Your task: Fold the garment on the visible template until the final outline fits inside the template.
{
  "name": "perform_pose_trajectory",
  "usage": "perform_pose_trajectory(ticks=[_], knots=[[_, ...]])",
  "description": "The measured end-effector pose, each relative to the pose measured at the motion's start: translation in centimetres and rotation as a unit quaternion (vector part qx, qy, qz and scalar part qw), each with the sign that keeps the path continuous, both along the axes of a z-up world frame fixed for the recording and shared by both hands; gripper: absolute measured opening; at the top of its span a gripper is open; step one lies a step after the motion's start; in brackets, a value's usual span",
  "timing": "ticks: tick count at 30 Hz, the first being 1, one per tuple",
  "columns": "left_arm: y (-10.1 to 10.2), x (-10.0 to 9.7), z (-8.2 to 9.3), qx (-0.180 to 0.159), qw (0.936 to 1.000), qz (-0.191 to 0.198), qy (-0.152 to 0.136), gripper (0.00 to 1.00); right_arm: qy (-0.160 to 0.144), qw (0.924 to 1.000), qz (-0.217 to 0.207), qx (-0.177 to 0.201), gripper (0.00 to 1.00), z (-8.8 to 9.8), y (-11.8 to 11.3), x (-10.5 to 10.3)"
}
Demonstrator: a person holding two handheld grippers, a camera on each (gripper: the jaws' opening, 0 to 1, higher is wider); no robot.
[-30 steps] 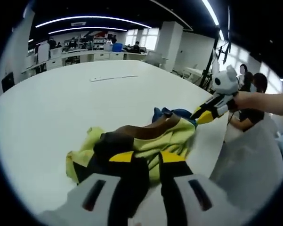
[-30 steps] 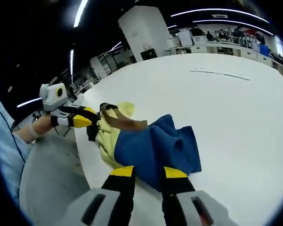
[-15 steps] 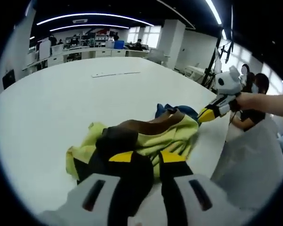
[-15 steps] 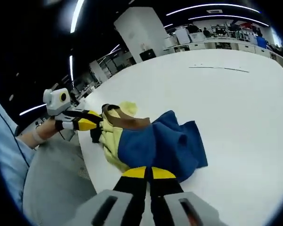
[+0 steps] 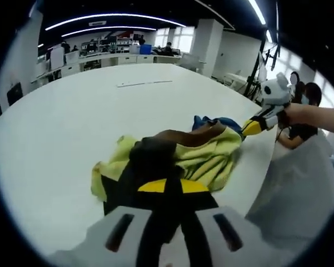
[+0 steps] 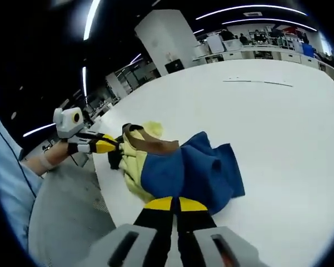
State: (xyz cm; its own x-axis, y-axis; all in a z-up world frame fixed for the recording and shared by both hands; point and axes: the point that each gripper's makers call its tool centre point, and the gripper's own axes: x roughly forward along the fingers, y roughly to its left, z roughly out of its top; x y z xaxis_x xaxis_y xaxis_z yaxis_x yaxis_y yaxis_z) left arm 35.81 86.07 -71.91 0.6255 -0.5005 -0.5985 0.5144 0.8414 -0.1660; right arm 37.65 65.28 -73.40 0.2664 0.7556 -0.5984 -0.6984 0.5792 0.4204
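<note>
One garment point(image 5: 183, 158), crumpled, with yellow, brown, black and blue parts, lay near the edge of a white tabletop point(image 5: 72, 117). Left gripper point(image 5: 167, 186): fingers were closed together on the garment's black and yellow end; seen from the right gripper view, it point(image 6: 108, 146) met the garment point(image 6: 178, 169) at the brown-trimmed end. Right gripper point(image 6: 175, 204): fingers were pressed together on the blue end, also seen from the left gripper view point(image 5: 250, 127) at the far side of the pile.
</note>
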Motion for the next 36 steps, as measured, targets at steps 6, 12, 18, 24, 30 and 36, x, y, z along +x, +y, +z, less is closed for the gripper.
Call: perform_pose_trajectory(ticks=[6, 12, 18, 24, 30, 36], knots=[[1.0, 0.1, 1.1, -0.026, 0.9994, 0.021, -0.002, 0.00, -0.016, 0.9998, -0.007, 0.000, 0.00, 0.9, -0.4, 0.4], [3.4, 0.7, 4.3, -0.052, 0.9970, 0.050, -0.026, 0.00, -0.065, 0.9977, -0.017, 0.015, 0.00, 4.1, -0.9, 1.2], [7.1, 2.3, 8.7, -0.064, 0.9920, 0.084, -0.070, 0.00, -0.125, 0.9917, -0.023, 0.014, 0.00, 7.7, -1.5, 2.6], [9.8, 4.5, 11.7, -0.061, 0.9890, 0.093, -0.097, 0.00, -0.168, 0.9851, -0.031, 0.022, 0.00, 11.1, -1.6, 4.7], [10.7, 6.4, 13.7, -0.067, 0.9872, 0.089, -0.114, 0.00, -0.206, 0.9776, -0.035, 0.029, 0.00, 14.6, -0.9, 7.1], [11.6, 9.0, 16.3, -0.075, 0.9840, 0.084, -0.138, 0.00, -0.239, 0.9700, -0.027, 0.034, 0.00, 17.9, 0.8, 9.5]])
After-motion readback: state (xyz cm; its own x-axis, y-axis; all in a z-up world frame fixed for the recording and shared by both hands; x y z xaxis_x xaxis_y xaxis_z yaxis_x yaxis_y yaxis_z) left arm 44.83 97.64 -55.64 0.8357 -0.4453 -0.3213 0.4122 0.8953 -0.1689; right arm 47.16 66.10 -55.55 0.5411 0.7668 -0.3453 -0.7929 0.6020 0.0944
